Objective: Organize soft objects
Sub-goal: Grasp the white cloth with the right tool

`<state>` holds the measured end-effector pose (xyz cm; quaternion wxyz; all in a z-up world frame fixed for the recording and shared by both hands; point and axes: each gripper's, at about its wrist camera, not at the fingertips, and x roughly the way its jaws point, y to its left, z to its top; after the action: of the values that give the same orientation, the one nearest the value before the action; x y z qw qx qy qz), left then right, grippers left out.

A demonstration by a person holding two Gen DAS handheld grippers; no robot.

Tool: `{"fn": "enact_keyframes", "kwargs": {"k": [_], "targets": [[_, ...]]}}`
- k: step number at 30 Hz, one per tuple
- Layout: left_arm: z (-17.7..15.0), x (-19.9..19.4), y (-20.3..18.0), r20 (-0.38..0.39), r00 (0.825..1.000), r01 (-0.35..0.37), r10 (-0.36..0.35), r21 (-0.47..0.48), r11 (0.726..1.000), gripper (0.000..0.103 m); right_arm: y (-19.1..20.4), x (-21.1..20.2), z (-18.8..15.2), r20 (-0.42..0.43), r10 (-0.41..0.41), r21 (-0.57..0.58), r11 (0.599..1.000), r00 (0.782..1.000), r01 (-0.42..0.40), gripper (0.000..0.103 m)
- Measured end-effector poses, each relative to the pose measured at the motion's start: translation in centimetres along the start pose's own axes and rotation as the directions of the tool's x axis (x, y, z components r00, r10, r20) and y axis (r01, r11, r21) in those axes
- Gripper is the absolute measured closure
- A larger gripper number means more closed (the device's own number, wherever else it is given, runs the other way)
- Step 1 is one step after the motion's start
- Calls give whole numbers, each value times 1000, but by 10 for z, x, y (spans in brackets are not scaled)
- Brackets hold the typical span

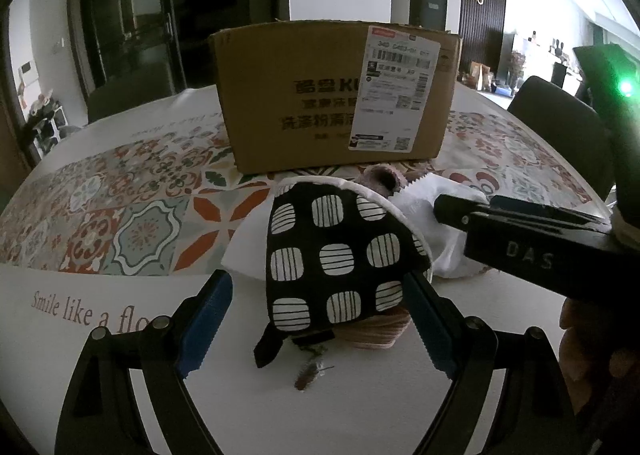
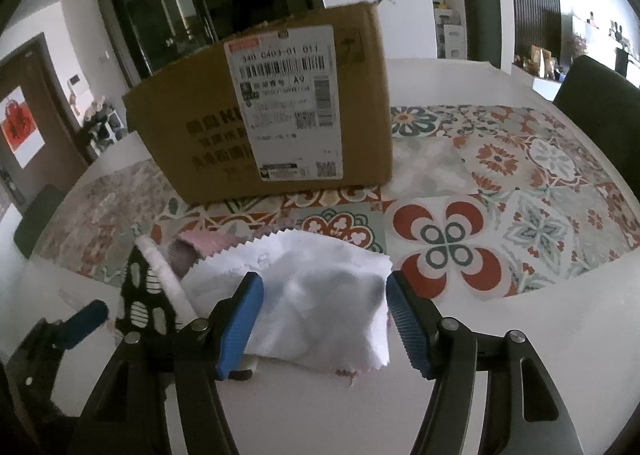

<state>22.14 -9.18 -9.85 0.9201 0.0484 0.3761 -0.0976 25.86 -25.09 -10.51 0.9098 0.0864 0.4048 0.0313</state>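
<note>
White table [image 1: 360,407], spread with a tile-printed mat [image 1: 120,215]. On the mat, well back, a brown cardboard box [image 1: 304,103], label side forward; probably the bin for the sorted pieces, though its opening cannot be seen. Off to the right, a dark chair back [image 1: 560,123], clear of the work.

Near the front edge of the mat, a small heap of soft things. Largest of them a white cloth [image 2: 320,307] with a zigzag edge, rumpled, lying right between the tongs of the right gripper [image 2: 323,281]: tongs apart, one on each side, not pressing. Likely step: pinching this cloth. Lower onto the raised fold in the middle, close on cloth alone, then lift straight up so as not to drag its neighbours.

Just left of it, touching, a black pouch [image 1: 340,255] with white striped squares, propped up over a pink ribbed piece [image 1: 372,335]. Left gripper [image 1: 318,287] astride the pouch, tongs wide apart, holding nothing; the right-hand pad just beside the fabric. Keep it clear during the lift.

Behind the heap, partly hidden, a mauve plush shape [image 1: 380,177]; too covered to name. Possible snag: white cloth overlapping the pouch's pale rim. Smallest, a brown scrap [image 1: 308,375] on the bare table below the pouch.
</note>
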Motion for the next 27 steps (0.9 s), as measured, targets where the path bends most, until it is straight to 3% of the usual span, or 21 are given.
{"fn": "enact_keyframes", "kwargs": {"k": [2,4,8,13,20,27], "targets": [[0,0,0,0,1000,-1,1,1,1000,16,-1,3,0,-11,-10,8,1000,1000,10,47],[0,0,0,2,1000,-3,3,2,1000,16,0,3,0,-13,-21,-2,1000,1000,21,66],[0,0,0,1,1000,-1,1,3,1000,16,4,2,-2,-6,-47,-36,998,999,47,89],[0,0,1,1,1000,1,-1,-5,1000,16,11,-15,-2,68,-73,-83,993,995,78,95],[2,-3,4,11,1000,-1,1,-20,1000,16,15,-24,-3,75,-19,-85,996,997,25,97],[3,-6,4,13,1000,9,-9,-19,1000,16,16,-38,0,116,-43,-75,996,992,52,97]]}}
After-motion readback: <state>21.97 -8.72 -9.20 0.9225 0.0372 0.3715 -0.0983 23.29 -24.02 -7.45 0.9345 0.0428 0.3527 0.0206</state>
